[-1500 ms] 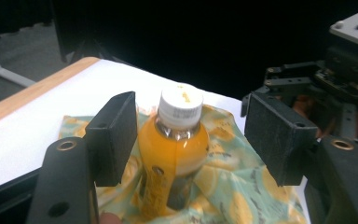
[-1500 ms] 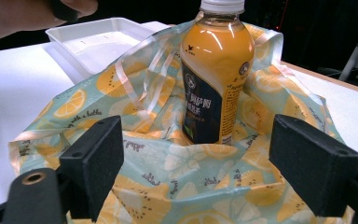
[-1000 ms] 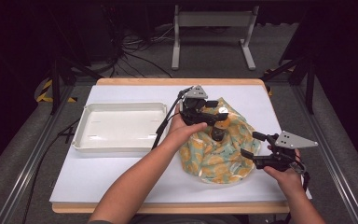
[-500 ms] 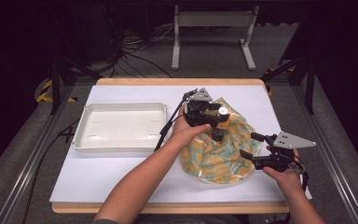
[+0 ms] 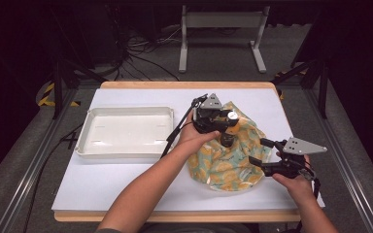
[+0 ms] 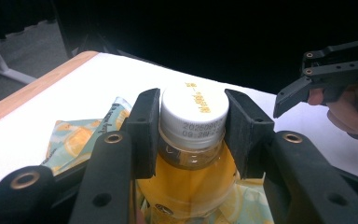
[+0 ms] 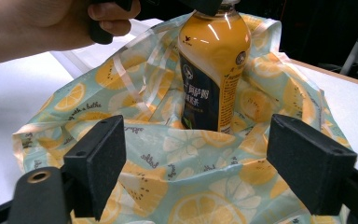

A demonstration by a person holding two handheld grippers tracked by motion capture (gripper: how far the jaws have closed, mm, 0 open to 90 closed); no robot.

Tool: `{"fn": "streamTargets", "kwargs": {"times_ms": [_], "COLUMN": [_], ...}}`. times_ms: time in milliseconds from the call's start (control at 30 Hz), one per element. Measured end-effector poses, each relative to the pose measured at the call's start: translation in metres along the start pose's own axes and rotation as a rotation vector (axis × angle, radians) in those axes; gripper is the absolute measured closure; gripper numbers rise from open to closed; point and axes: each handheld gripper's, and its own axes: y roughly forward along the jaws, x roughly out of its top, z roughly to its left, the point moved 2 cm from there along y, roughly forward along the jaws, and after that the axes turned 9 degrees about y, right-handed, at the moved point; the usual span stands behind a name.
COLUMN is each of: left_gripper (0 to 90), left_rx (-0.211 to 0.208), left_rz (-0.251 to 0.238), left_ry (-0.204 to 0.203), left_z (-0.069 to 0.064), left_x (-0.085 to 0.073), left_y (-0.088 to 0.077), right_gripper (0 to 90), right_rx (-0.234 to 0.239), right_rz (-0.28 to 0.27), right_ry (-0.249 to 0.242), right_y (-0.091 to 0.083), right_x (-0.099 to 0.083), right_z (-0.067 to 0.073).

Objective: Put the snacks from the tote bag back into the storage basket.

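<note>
A bottle (image 5: 228,133) of orange drink with a white cap (image 6: 194,111) and a dark label (image 7: 205,100) stands upright in the open mouth of a teal bag (image 5: 223,167) printed with lemon slices. My left gripper (image 5: 230,122) is shut on the bottle's neck just under the cap, one jaw on each side. The bag's folds (image 7: 168,154) hide the bottle's base. My right gripper (image 5: 258,151) is open at the bag's right edge, with its jaws on either side of the bag's near rim (image 7: 196,163), not pinching it.
An empty white tray (image 5: 126,110) lies on the left half of the white table top (image 5: 102,179). The person's left hand (image 7: 37,23) holds the left gripper above the bag. Dark floor and metal stands lie beyond the far table edge.
My left gripper has carried the bottle a little to the right and down into the bag. The right gripper has hardly moved.
</note>
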Motion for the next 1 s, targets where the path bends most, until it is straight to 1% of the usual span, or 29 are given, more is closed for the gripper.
{"fn": "streamTargets", "kwargs": {"times_ms": [233, 367, 467, 567, 667, 833, 867, 933, 1000], "left_gripper": [58.6, 58.6, 58.6, 58.6, 58.6, 58.5, 58.5, 58.5, 58.5], "left_rx": [0.001, -0.008, -0.008, -0.004, -0.009, -0.027, -0.027, -0.032, -0.037], "left_rz": [0.009, -0.01, -0.012, -0.019, -0.027, -0.052, -0.052, -0.065, -0.069], "left_ry": [-0.002, -0.004, 0.003, 0.016, 0.023, 0.035, 0.035, 0.05, 0.05], "left_z": [-0.002, -0.004, -0.005, -0.006, -0.006, -0.007, -0.007, -0.009, -0.01], "left_x": [0.001, 0.006, 0.009, 0.015, 0.021, 0.033, 0.033, 0.039, 0.041], "left_y": [-0.001, -0.004, -0.006, -0.011, -0.015, -0.024, -0.024, -0.028, -0.029], "right_gripper": [20.2, 20.3, 20.3, 20.2, 20.3, 20.4, 20.4, 20.4, 20.3], "right_rx": [-0.001, 0.0, 0.0, 0.001, 0.004, 0.003, 0.003, 0.005, 0.006], "right_rz": [0.0, -0.002, 0.002, 0.004, 0.005, 0.015, 0.017, 0.017, 0.018], "right_ry": [0.0, -0.002, -0.001, -0.001, 0.0, -0.008, -0.01, -0.012, -0.012], "right_y": [-0.001, -0.001, 0.0, 0.0, 0.001, 0.002, 0.002, 0.003, 0.003], "right_x": [0.0, 0.0, 0.0, -0.001, -0.001, -0.002, -0.002, -0.002, -0.002], "right_z": [0.001, 0.001, 0.002, 0.002, 0.002, 0.003, 0.004, 0.005, 0.005]}}
